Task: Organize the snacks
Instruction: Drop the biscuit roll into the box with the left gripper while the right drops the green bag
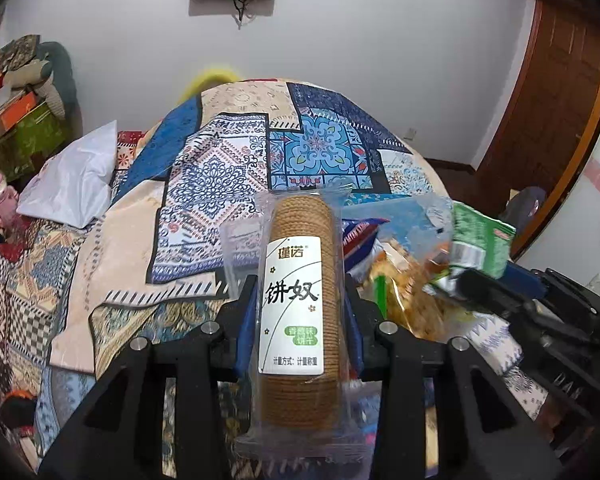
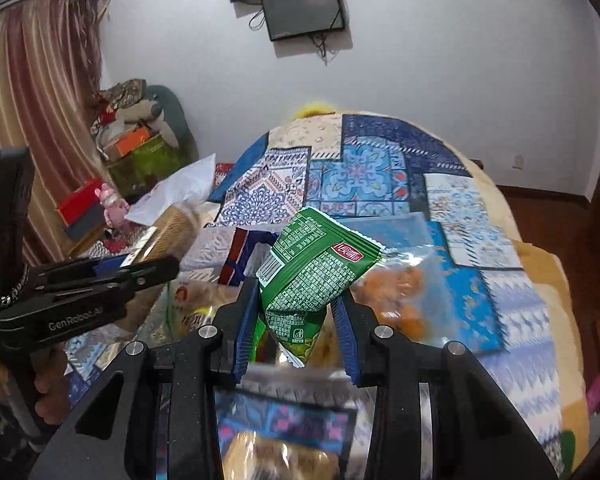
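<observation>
Biscuits in a clear sleeve (image 1: 296, 312) sat pinched in our left tool (image 1: 300, 300), long axis running away from us over the bed (image 1: 204, 168); our right tool (image 2: 296, 300) pinched the green packet (image 2: 316, 276), just right, above the snack pile (image 2: 396, 296).

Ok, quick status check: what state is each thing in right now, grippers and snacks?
Left gripper: shut on the biscuit pack.
Biscuit pack: sealed, held lengthwise between the pads, off the bed.
Right gripper: shut on the green packet.
Green packet: sealed, crumpled, pinched near its lower end, lifted.
Orange snack bag: lying on the bed, blurred.
Wall screen: dark.
</observation>
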Available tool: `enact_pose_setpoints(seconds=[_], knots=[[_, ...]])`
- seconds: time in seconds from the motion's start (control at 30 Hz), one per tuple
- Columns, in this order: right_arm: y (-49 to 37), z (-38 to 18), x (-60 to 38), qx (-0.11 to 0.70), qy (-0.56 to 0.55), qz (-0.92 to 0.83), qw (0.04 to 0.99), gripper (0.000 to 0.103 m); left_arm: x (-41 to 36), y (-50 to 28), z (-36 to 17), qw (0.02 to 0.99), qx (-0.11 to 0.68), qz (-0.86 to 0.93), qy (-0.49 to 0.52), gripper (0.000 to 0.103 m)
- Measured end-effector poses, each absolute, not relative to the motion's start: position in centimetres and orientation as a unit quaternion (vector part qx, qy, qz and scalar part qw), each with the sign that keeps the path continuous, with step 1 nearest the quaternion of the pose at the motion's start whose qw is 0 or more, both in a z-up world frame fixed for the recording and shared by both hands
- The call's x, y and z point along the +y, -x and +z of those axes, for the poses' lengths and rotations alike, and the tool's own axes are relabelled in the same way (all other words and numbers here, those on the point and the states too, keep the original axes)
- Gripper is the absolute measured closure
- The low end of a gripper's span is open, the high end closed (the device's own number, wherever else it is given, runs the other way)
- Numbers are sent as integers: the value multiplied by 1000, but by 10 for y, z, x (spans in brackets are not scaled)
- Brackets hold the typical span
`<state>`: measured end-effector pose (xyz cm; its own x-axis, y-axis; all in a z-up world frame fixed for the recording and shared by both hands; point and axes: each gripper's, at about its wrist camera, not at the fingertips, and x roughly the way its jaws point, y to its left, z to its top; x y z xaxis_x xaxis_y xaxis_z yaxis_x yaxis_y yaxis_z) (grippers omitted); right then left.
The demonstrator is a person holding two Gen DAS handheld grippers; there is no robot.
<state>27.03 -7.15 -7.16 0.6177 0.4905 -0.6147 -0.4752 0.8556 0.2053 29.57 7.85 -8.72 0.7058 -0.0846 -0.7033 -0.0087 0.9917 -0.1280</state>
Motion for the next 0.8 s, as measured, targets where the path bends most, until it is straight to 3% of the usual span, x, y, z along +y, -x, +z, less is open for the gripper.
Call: enact_pose_setpoints(seconds=[0.5, 0.6, 0.67, 0.8], knots=[[-301, -95, -55, 370, -7, 265, 890, 69, 76, -325, -104, 920, 387, -15, 57, 62], [-299, -92, -60, 373, -8, 260, 890, 63, 72, -315, -96, 924, 377, -22, 55, 55], [-292, -86, -66, 370, -14, 260, 892, 53, 68, -306, -90, 927, 371, -22, 43, 55], [-279, -74, -76, 364, -13, 259, 895, 47, 62, -276, -73, 934, 356, -18, 20, 52]])
